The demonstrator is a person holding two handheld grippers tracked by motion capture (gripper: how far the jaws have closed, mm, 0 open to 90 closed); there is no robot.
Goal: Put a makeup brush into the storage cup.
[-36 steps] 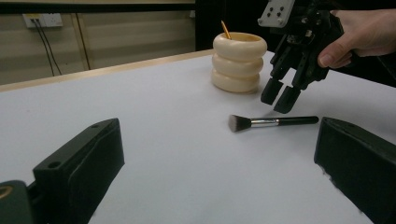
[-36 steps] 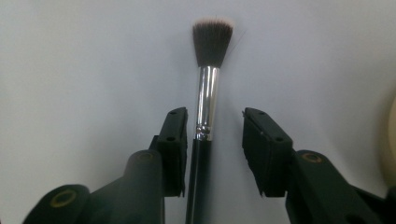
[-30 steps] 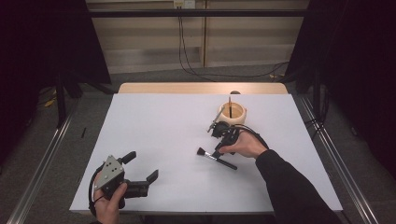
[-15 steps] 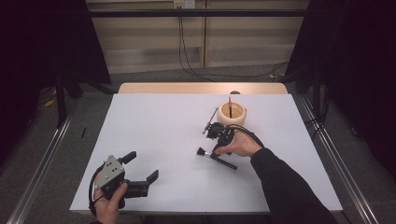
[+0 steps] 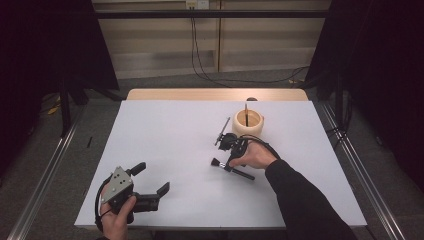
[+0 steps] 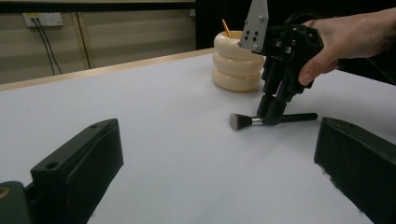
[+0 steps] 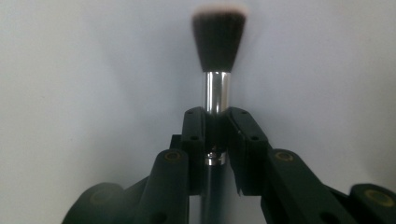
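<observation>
Where the white table [image 5: 165, 135] ends at its far side, a strip of bare wood shows, and beyond it lie grey floor, dark cables and a pale panelled wall, with black curtains to either side. Metal rails run along the floor on both sides of the table.

Taking the cream ringed holder [image 5: 247, 123] as landmark: it stands toward the far right of the table with a thin stick upright in it. A slim dark brush [image 5: 222, 131] lies just to its left. The makeup brush [image 5: 232, 169] lies nearer the person than the holder, flat on the table, bristles pointing left.

Just in front of the holder, the right hand [image 5: 256, 156] holds the right tool [image 5: 231, 159] pointing down onto the makeup brush; the forearm in a dark sleeve comes in from the lower right. In the right gripper view its jaws are closed on the brush at the silver ferrule [image 7: 217, 91], bristles beyond them.

Well away from the holder, at the near left corner, the left hand [image 5: 118, 220] holds the left tool [image 5: 152, 179] low over the table, jaws wide apart and holding nothing, aimed toward the holder.
</observation>
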